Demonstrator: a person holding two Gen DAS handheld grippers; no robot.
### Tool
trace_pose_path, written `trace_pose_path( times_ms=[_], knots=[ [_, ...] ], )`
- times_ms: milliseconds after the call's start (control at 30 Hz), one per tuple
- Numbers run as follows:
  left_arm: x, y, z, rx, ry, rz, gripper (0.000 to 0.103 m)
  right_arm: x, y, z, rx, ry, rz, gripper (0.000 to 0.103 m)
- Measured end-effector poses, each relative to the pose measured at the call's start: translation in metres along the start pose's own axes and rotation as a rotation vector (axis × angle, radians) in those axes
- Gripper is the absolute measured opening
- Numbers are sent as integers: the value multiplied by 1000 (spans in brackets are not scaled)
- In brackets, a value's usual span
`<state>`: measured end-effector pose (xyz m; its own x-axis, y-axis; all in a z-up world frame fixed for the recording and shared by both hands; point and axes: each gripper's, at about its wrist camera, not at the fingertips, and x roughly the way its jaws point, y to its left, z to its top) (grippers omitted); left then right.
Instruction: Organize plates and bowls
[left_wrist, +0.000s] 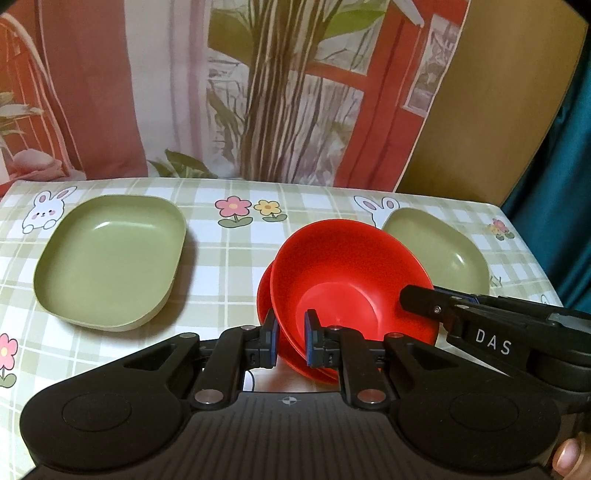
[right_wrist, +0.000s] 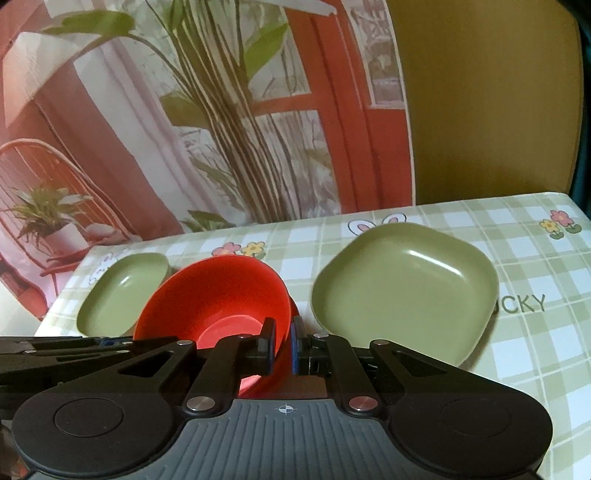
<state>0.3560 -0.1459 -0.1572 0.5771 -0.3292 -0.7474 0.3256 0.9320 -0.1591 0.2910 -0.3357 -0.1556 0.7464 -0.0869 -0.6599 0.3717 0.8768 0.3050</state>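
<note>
Two red bowls (left_wrist: 343, 273) sit nested and tilted over the table. My left gripper (left_wrist: 290, 341) straddles their near-left rims, jaws narrowly apart with the rims between the pads. My right gripper (right_wrist: 282, 345) grips the red bowl's (right_wrist: 218, 295) right rim; it also shows in the left wrist view (left_wrist: 421, 299) at the bowl's right edge. A green square plate (left_wrist: 110, 258) lies at the left. A second green plate (left_wrist: 439, 251) lies behind the bowls on the right, also in the right wrist view (right_wrist: 402, 284).
The table has a green checked cloth (left_wrist: 229, 266) with rabbits and flowers. A printed curtain backdrop (left_wrist: 258, 92) hangs behind its far edge. The table's right edge (right_wrist: 576, 214) is near the second plate. The left plate shows small in the right wrist view (right_wrist: 122, 291).
</note>
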Motion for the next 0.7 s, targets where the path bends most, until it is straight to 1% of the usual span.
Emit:
trace_pose_path(
  times_ms=[133,233,333,400,567,700],
  knots=[
    [2,0,0,4,0,0,17,3,-2,1,4,11,-11,8],
    [2,1,-1,-5,-2,-19,22,4,-2,1,7,19,-23,9],
    [-1,1,-2,1,-8,-30,30,5,-4,2,24,31,-19,9],
    [-4,0,-3,11,-19,-18,38,2,-4,2,24,28,-27,10],
    [-12,4,-5,-1,-27,-17,39,-7,-5,3,21,14,-36,10],
    [-26,6,-8,-15,-48,-10,39,-22,-5,1,25,-8,-35,10]
  ],
)
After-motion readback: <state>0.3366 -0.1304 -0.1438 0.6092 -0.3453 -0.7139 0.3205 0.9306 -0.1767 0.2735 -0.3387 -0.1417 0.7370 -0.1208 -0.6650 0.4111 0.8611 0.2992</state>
